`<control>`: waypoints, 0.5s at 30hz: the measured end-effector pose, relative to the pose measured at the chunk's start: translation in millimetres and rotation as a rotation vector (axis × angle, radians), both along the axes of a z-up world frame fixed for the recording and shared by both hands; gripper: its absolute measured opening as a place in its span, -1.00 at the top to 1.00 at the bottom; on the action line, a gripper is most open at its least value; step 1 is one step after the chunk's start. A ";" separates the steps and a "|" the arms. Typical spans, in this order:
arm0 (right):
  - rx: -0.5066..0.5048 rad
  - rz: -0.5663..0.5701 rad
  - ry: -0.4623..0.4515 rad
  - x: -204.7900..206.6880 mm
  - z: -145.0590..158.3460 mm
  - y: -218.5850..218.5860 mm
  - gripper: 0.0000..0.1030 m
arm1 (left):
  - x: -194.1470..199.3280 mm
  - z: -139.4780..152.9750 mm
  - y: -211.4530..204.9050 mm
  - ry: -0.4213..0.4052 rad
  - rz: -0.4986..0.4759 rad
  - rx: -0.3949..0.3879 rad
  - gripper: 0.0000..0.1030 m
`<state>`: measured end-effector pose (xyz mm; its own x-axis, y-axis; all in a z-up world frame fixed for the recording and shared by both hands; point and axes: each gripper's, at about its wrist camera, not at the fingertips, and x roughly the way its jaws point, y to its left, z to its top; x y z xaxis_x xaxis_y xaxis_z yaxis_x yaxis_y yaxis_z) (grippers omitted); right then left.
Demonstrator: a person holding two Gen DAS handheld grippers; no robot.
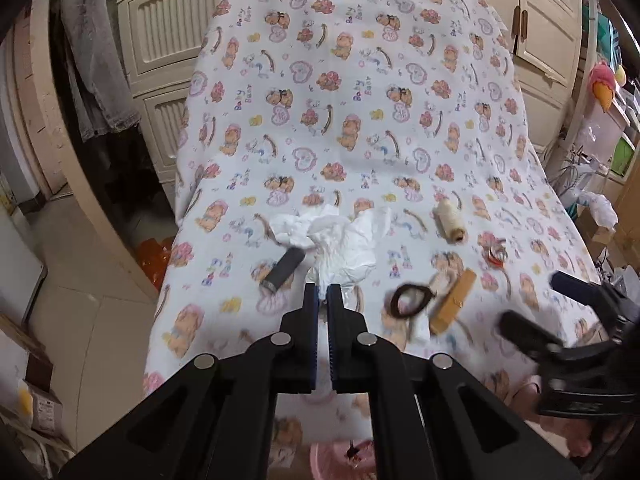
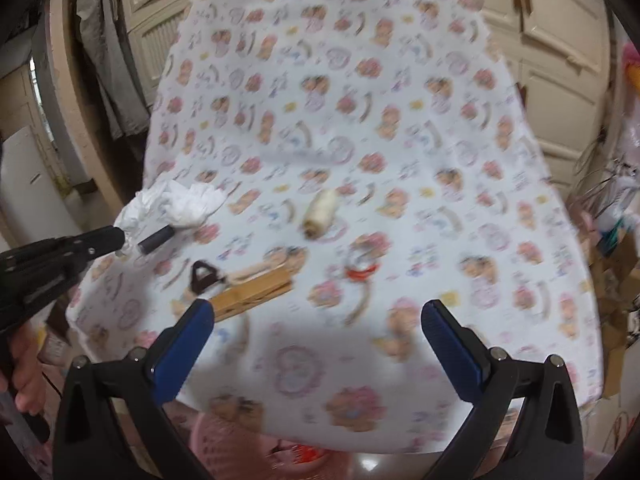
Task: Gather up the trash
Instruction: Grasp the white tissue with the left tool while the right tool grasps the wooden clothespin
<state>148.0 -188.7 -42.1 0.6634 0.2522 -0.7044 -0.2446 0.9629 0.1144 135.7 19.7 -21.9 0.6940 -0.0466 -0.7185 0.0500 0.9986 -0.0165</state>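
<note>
A table covered by a white cloth printed with cartoon bears and hearts is seen from both wrist views. Near its front edge, a crumpled white tissue paper is pinched at its lower end by the left gripper, whose jaws are closed tight on the paper. A dark grey cylinder is lying just beside the tissue, to its left in the left wrist view. A cream spool of thread is set farther to the right, and a light wooden block with a black loop-shaped item next to it lies nearer the front. A small red and clear object is seen beyond the block in the right wrist view. The right gripper is held above the table's front edge with its jaws spread wide apart and nothing between them. A pink plastic basket is visible below the table edge.
</note>
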 end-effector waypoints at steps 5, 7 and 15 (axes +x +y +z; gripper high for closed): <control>-0.011 0.046 0.014 3.9 -13.2 33.9 -0.95 | -5.0 -1.0 5.2 0.048 0.003 -0.065 0.94; -0.030 0.054 0.003 5.5 -17.5 46.8 -0.77 | -3.7 0.1 4.6 0.048 0.008 -0.056 0.94; -0.062 0.000 -0.024 15.2 -25.7 63.4 -0.38 | 7.4 9.3 12.4 0.001 0.048 -0.051 0.93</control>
<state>163.3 -125.3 -67.8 0.6806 0.2086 -0.7024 -0.2470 0.9678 0.0482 143.1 32.2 -12.6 0.6953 -0.0495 -0.7170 0.0019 0.9977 -0.0670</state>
